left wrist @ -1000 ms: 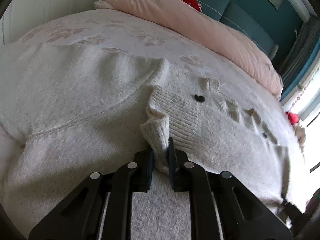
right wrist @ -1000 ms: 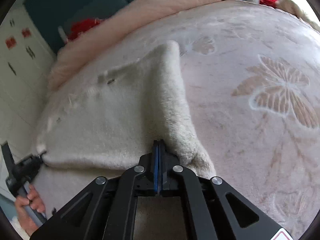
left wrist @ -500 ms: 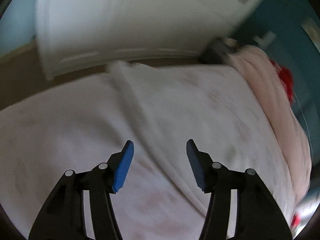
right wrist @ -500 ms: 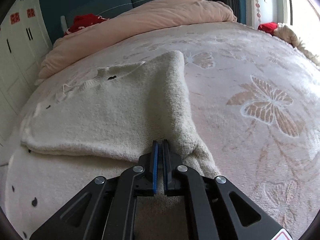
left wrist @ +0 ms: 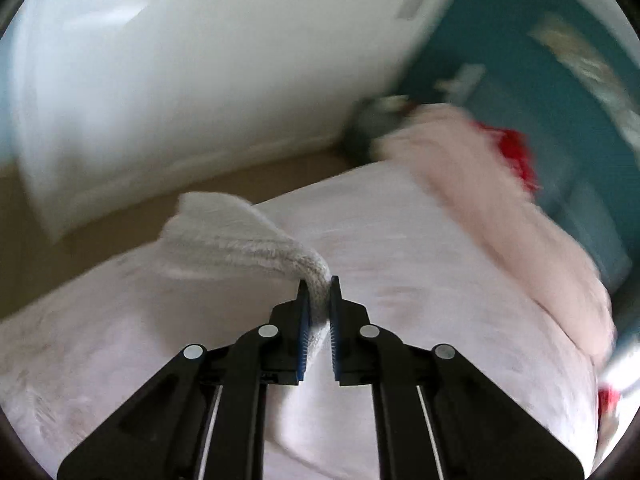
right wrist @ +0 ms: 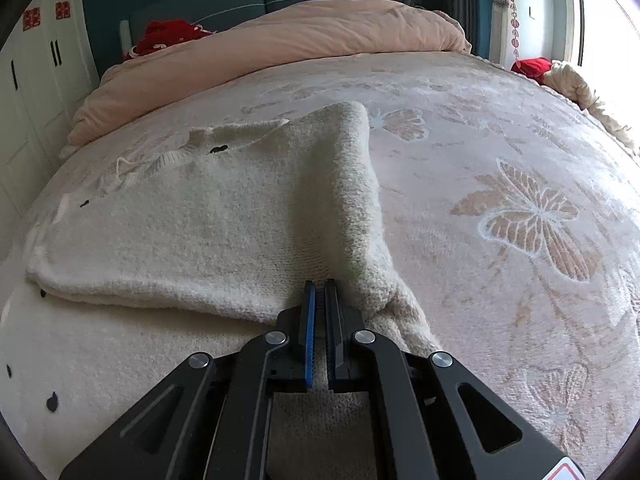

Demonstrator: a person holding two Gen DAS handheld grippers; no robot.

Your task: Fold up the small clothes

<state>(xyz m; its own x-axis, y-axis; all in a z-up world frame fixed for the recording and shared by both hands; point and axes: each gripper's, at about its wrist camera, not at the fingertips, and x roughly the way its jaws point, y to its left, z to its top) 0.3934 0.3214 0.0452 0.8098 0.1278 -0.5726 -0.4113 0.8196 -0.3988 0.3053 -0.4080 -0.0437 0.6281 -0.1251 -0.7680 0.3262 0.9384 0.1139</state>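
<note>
A cream knitted sweater (right wrist: pixel 200 232) with small black dots lies folded over on the bed. My right gripper (right wrist: pixel 320 284) is shut on a raised fold at its near right edge. In the blurred left wrist view, a long cream sleeve (left wrist: pixel 240 236) runs from the bed's left edge up into my left gripper (left wrist: pixel 318 284). Its jaws are closing, and the blue pads (left wrist: pixel 305 320) pinch the sleeve's end. The sleeve hangs lifted off the pale bedspread (left wrist: pixel 420 280).
The bedspread (right wrist: pixel 520 152) carries butterfly patterns. A pink duvet (right wrist: pixel 280 40) is bunched at the headboard with a red item (right wrist: pixel 168 36) beside it. White wardrobe doors (left wrist: pixel 180 60) and brown floor (left wrist: pixel 24 260) border the bed's left side.
My left gripper released the ribbed sweater edge, opened wide, swung toward the bed's left side and rose, then closed on the sleeve. The right gripper keeps its grip and has barely moved.
</note>
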